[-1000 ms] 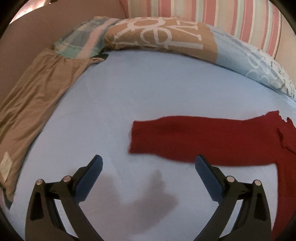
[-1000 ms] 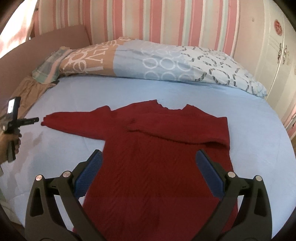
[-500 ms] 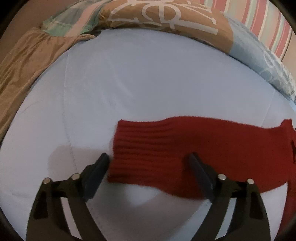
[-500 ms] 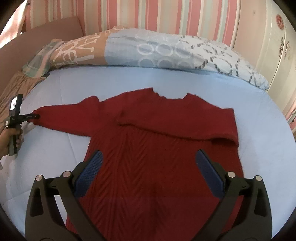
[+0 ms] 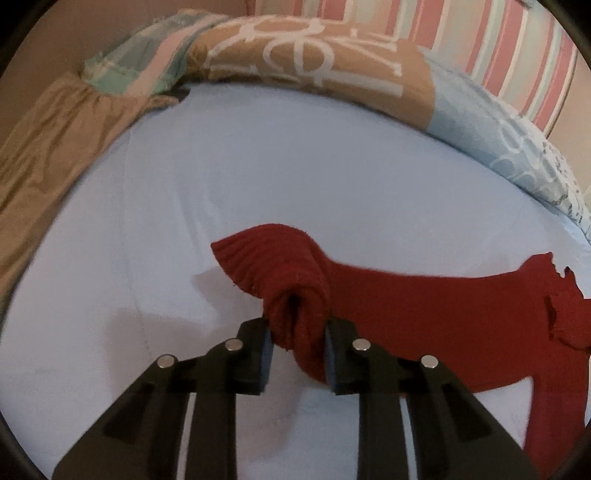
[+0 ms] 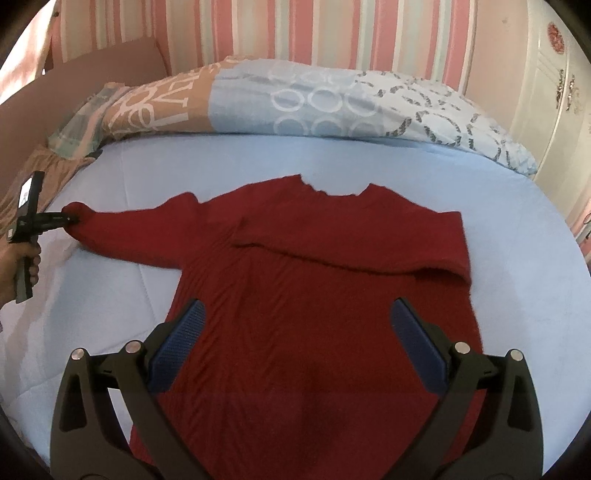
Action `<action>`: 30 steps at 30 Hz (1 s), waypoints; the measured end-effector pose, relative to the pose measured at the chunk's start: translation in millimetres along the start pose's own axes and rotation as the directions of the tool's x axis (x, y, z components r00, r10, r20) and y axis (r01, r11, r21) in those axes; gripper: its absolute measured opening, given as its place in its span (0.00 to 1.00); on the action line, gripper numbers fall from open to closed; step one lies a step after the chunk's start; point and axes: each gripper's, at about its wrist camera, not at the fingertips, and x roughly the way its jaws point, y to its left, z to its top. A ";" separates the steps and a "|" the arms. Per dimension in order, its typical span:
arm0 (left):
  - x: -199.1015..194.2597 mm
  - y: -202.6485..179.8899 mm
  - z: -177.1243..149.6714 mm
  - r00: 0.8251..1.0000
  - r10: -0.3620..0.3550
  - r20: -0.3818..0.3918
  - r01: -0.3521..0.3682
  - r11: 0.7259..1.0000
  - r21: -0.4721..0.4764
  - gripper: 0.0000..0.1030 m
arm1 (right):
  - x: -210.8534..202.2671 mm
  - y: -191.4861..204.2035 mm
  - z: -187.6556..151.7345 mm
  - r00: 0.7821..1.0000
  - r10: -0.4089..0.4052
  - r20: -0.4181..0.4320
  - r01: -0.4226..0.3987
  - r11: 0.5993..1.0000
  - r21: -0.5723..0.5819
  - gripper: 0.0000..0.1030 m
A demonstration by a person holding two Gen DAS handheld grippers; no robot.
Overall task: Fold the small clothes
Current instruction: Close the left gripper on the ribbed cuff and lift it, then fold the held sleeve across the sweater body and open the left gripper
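A red knit sweater (image 6: 314, 295) lies flat on the light blue bed sheet (image 6: 517, 221), neck toward the pillows. Its right sleeve is folded across the chest. Its left sleeve (image 5: 424, 306) stretches out to the left. My left gripper (image 5: 297, 354) is shut on the ribbed cuff (image 5: 280, 266) of that sleeve and lifts it a little; it also shows at the far left of the right wrist view (image 6: 72, 220). My right gripper (image 6: 295, 343) is open and empty, above the sweater's lower body.
A patterned quilt (image 6: 295, 99) lies rolled along the head of the bed. A tan cloth (image 5: 44, 147) hangs at the bed's left edge. A striped wall (image 6: 295, 33) stands behind, and a white wardrobe (image 6: 554, 92) at the right.
My left gripper moved onto the sleeve cuff and shut on it, bunching and raising it. My right gripper moved slightly closer over the sweater and stayed open.
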 end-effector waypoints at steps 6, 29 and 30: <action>-47.4 -29.0 12.1 0.999 0.018 0.038 -0.019 1.000 0.025 0.22 | -18.1 -22.7 8.3 1.000 -0.008 0.024 0.008 1.000 0.006 0.97; -138.3 -259.5 34.2 0.994 0.007 0.110 -0.021 0.991 0.130 0.22 | -32.1 -167.3 26.3 0.998 0.027 0.061 -0.031 0.997 0.069 0.97; -136.0 -272.4 33.1 0.994 0.004 0.107 -0.019 0.990 0.137 0.22 | -30.4 -173.8 26.1 0.998 0.023 0.058 -0.027 0.997 0.072 0.97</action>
